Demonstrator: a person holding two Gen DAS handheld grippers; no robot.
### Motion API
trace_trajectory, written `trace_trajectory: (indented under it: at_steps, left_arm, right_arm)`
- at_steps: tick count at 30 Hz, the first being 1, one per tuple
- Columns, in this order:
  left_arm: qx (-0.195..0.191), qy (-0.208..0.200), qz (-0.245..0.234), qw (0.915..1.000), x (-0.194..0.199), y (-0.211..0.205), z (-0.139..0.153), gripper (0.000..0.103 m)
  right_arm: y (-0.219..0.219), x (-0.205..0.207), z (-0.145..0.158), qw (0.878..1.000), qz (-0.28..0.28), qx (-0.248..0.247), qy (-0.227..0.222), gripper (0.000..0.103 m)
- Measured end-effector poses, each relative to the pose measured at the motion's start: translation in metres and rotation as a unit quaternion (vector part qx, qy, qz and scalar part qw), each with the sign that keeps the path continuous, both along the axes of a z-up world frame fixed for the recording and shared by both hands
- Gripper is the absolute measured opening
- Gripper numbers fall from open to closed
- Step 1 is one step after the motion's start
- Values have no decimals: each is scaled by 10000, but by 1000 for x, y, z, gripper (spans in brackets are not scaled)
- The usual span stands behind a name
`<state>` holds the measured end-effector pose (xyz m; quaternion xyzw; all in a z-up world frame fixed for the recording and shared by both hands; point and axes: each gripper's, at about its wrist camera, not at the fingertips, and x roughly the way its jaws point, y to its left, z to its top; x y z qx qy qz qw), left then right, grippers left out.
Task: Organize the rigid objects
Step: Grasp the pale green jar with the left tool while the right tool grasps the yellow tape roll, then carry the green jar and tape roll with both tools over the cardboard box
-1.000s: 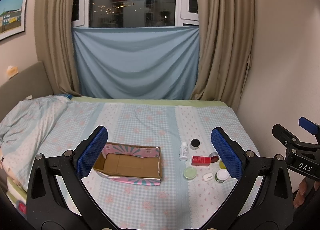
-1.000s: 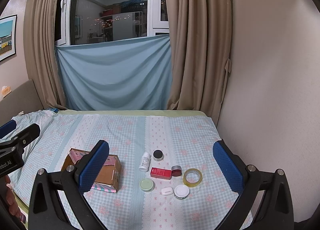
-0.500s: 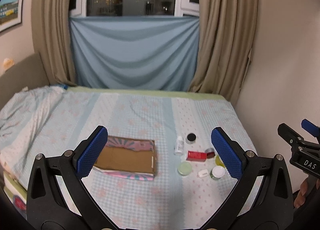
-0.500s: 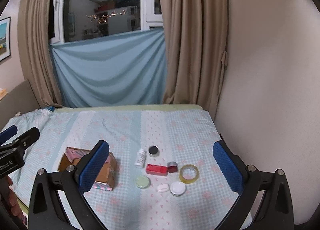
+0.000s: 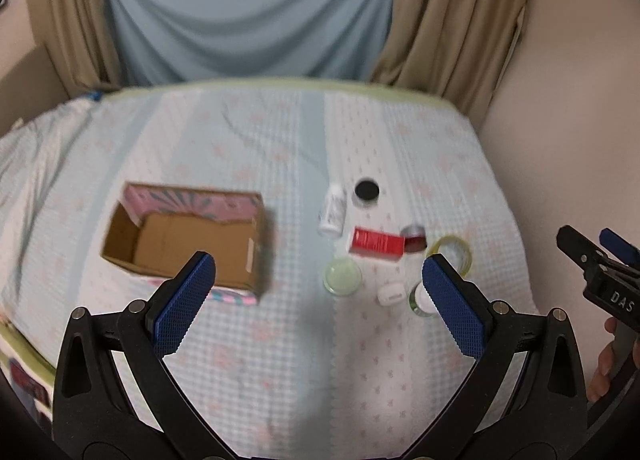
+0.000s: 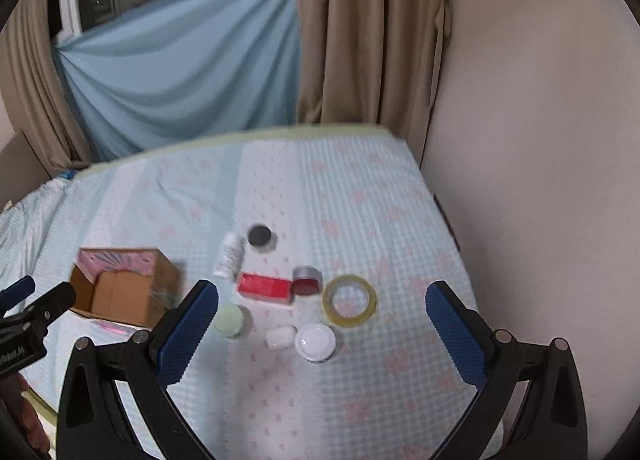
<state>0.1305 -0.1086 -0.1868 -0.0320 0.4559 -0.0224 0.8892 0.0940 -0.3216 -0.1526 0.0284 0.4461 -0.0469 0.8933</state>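
Observation:
An open cardboard box (image 5: 184,240) with pink patterned sides lies on the bed, left of a cluster of small items; it also shows in the right wrist view (image 6: 120,288). The cluster holds a white bottle (image 5: 332,213), a black-lidded jar (image 5: 367,191), a red box (image 5: 376,242), a dark red jar (image 6: 307,280), a tape roll (image 6: 349,301), a green lid (image 5: 342,275), a white case (image 6: 281,336) and a white-lidded jar (image 6: 315,341). My left gripper (image 5: 320,292) is open and empty above the bed. My right gripper (image 6: 322,320) is open and empty above the cluster.
The bed (image 5: 280,147) has a light checked cover. A wall (image 6: 540,139) runs along its right side. Curtains (image 5: 440,19) and a blue cloth (image 5: 248,7) hang behind it. A rumpled quilt (image 5: 36,163) lies at the left.
Both grippers have tilted down and moved closer to the bed. The box and the items look larger and lower in view. Nothing on the bed has moved.

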Motion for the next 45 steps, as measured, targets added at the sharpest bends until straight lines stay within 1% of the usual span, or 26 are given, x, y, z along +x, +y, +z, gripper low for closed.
trace_trajectory:
  at_steps: [1,3,4,5,9,11,12,15,19,21,24,25,30,32,34,36,42,45]
  left_arm:
    - [-21,154,-3,9999,9,-6,-20,102]
    - [-49,371,-22,9993,22,-14,-46,102]
    - [-29,484,-46,9988,30,-20,-67,102]
    - [-9,549,-66,9985,35,-23,-80,102]
    - [135,830,-162,9963,61,-40,-154,102]
    - [182,917,-208,9954,71,-46,-181,102]
    - [194,996,-263,9945,76,-50,-201,102]
    - [157,1203,-397,9918,85,-60,-245,102]
    - [273,1383,-444,9890,92,-69,-287,102]
    - [327,1395,-406,9889,96,-70,-301,102]
    - [491,1337,-290,9894,103,-72,-319,102]
    - [498,1327,-291,9895,105,-73,-323,100]
    - [609,1377,-412,9877,112,-79,-333,88]
    - [596,1427,-447,9870,112,-81,-334,81]
    - [597,1409,-462,9871,111,-80,-334,77]
    - [687,1348,-483,9873,110,-83,-332,70]
    - [561,1383,-445,9878,111,-79,-330,69]
    - [526,1353,-425,9885,113,-77,-326,69]
  right_arm:
    - [-6,8,-15,9999,-10,41,114,103]
    - [-18,26,-47,9993,-74,151,341,103]
    - [-22,33,-62,9988,-111,217,420,103]
    - [-28,41,-81,9982,-153,291,511,103]
    - [-42,65,-144,9949,-314,448,853,103]
    - [-47,72,-176,9924,-418,529,1028,103]
    - [-49,75,-188,9913,-459,555,1103,103]
    - [-58,83,-228,9878,-562,596,1322,103]
    - [-63,98,-275,9838,-623,596,1573,103]
    - [-66,104,-291,9826,-638,560,1654,103]
    - [-69,112,-307,9818,-632,489,1724,103]
    - [-70,114,-310,9820,-633,461,1717,103]
    - [-76,129,-315,9849,-619,279,1595,103]
    - [-78,135,-315,9856,-629,156,1560,102]
    - [-79,140,-316,9863,-590,47,1543,96]
    - [-81,142,-316,9865,-590,47,1530,96]
    - [-84,146,-315,9860,-596,66,1554,96]
    - [-68,144,-317,9863,-592,60,1538,96]
